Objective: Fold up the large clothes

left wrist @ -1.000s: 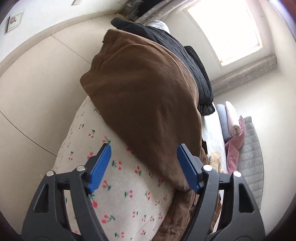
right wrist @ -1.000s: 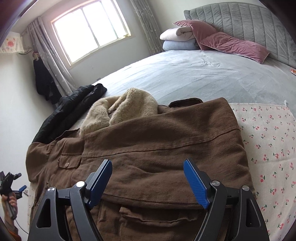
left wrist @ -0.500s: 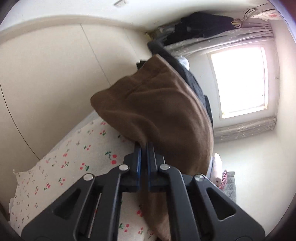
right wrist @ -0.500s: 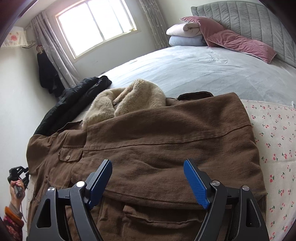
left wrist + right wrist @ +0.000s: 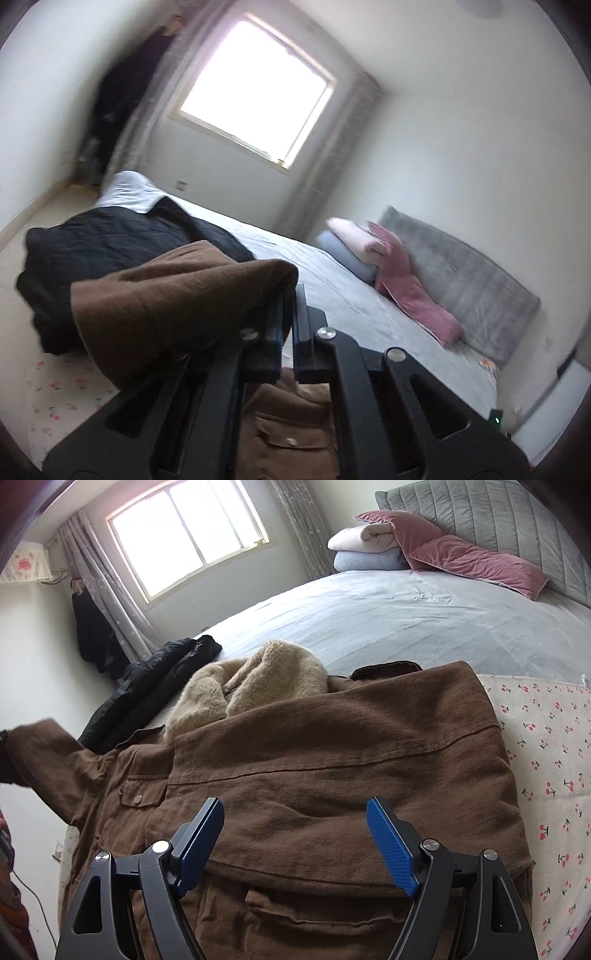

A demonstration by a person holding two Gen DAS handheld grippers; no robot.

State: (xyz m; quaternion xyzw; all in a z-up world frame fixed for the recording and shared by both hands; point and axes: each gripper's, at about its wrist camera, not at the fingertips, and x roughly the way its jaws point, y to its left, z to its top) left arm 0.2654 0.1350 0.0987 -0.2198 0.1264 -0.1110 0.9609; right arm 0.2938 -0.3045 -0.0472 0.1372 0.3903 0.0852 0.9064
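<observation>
A large brown jacket [image 5: 332, 760] with a cream fleece lining [image 5: 251, 686] lies spread on the bed, one side folded over its front. My left gripper [image 5: 290, 299] is shut on the jacket's left sleeve [image 5: 177, 306] and holds it lifted off the bed; the raised sleeve also shows at the left edge of the right wrist view [image 5: 48, 746]. My right gripper [image 5: 295, 830] is open and empty, hovering just above the jacket's lower front.
A black quilted coat [image 5: 147, 686] lies beside the jacket toward the window. A cherry-print sheet [image 5: 546, 746] covers the near bed end. Folded blankets [image 5: 365, 546], a pink cushion [image 5: 472, 559] and the grey headboard [image 5: 498, 520] are at the far end.
My left gripper shut on the sleeve, then lifted it and swung round toward the bed and window. My right gripper stayed open and shifted slightly over the jacket.
</observation>
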